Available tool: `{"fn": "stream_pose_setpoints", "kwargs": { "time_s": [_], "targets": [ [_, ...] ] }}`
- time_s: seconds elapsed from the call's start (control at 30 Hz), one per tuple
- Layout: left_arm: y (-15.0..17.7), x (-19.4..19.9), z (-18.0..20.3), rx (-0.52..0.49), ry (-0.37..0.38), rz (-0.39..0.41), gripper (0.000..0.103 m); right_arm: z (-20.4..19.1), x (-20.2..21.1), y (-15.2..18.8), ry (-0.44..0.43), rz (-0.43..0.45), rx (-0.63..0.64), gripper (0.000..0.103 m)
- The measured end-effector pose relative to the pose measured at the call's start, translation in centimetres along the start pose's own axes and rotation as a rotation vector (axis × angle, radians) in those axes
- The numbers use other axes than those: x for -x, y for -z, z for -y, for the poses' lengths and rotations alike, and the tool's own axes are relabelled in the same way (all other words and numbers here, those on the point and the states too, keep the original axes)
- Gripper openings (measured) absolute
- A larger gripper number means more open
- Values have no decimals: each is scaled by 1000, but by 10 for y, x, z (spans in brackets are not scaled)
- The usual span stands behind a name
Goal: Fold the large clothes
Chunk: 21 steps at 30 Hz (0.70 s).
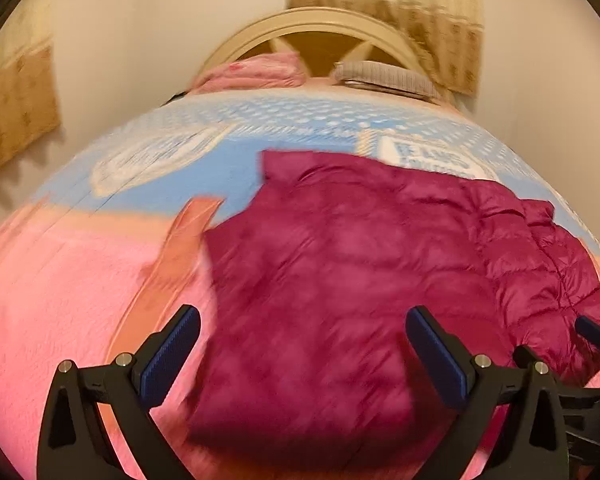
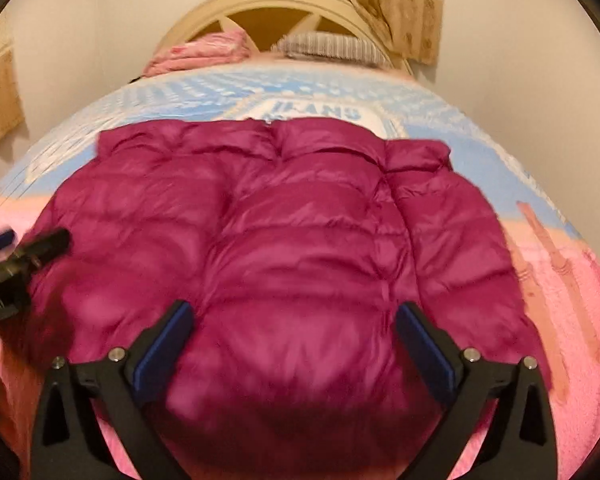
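Magenta puffer jacket (image 2: 284, 232) lies spread on the bed (image 2: 588, 344), over pink blanket and blue printed sheet. Both pairs of fingers stand wide apart, gripping nothing — the right gripper (image 2: 294, 340) over the jacket's near middle, the left gripper (image 1: 302, 346) over its left part. Motion blur smears the quilting, and the near hem is in shadow. Its long axis runs from the grippers toward the headboard (image 2: 260, 0) — the far edge, seemingly the collar, lies on the blue sheet.

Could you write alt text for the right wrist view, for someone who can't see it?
A magenta puffer jacket lies spread on a pink and blue bed, seen between the open right gripper. The left gripper is at the left edge.
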<state>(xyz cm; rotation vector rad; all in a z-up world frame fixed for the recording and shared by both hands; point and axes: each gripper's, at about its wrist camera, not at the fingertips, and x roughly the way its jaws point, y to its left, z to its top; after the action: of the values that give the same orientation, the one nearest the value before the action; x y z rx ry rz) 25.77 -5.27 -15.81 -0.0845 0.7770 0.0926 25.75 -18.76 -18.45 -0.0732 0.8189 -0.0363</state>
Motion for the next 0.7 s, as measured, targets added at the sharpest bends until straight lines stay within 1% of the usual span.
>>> {"fn": "stream_pose_setpoints", "kwargs": {
  "time_s": [0.03, 0.07, 0.13, 0.2, 0.27, 0.33, 0.37, 0.5, 0.57, 0.6, 0.67, 0.7],
  "targets": [
    [11, 0, -12, 52, 21, -31, 102, -5, 1, 7, 18, -2, 30, 103],
    [19, -3, -22, 95, 17, -53, 102, -7, 0, 10, 28, 1, 43, 103],
    [33, -7, -38, 160, 7, -74, 102, -7, -7, 15, 33, -18, 40, 103],
    [44, -7, -51, 245, 40, -87, 102, -7, -14, 12, 38, -36, 46, 103],
    [44, -5, -49, 261, 74, -84, 102, -8, -20, 10, 43, -44, 57, 103],
    [43, -10, -44, 274, 134, -113, 102, -9, -23, 10, 47, -47, 59, 103],
    [44, -14, -42, 295, 175, -121, 102, -8, -22, 12, 47, -46, 60, 103],
    [39, -15, -41, 316, 199, -92, 102, -9, -23, 13, 46, -41, 59, 103],
    [38, -15, -43, 350, 224, -86, 102, -9, -23, 14, 46, -38, 58, 103],
    [37, -15, -45, 360, 230, -77, 99, -9, -23, 14, 47, -37, 59, 103],
    [34, -16, -44, 344, 243, -63, 84, -9, -23, 15, 50, -35, 62, 103],
    [33, -16, -43, 325, 251, -58, 63, -9, -23, 15, 53, -35, 65, 103]
  ]
}}
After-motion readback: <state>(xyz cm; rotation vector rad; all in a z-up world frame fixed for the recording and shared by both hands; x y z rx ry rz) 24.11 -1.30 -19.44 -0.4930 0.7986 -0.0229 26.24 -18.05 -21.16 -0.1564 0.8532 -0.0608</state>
